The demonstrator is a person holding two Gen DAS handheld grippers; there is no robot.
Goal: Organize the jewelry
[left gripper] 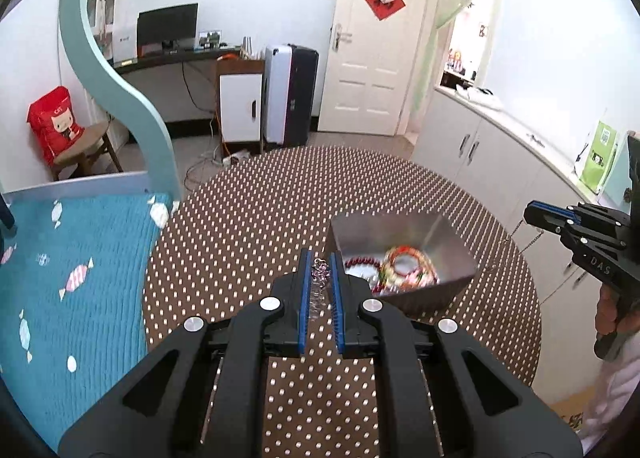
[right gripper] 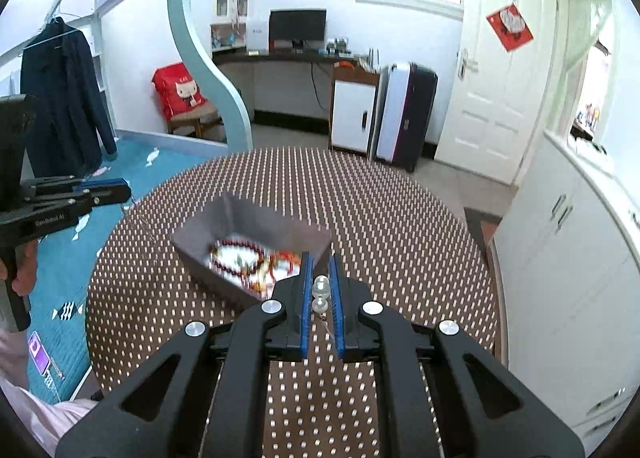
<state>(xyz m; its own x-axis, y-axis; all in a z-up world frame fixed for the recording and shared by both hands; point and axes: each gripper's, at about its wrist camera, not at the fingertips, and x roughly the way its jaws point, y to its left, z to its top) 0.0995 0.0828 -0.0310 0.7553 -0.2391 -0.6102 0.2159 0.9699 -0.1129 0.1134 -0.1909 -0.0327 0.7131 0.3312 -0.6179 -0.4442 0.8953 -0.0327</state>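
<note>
Your left gripper pinches a small sparkly trinket just left of the metal tray. Your right gripper is clamped on a pearl earring at the tray's near corner. The step looks like loading: carry each over the rim, then release.

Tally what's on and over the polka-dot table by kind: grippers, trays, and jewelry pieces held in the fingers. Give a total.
Grippers: 2, left gripper and right gripper
Metal tray of jewelry: 1
Held jewelry pieces: 2, a purple-beaded chain in the left, a clear-bead chain in the right
Total: 5
Pieces inside the tray are too blurred to count.
</note>
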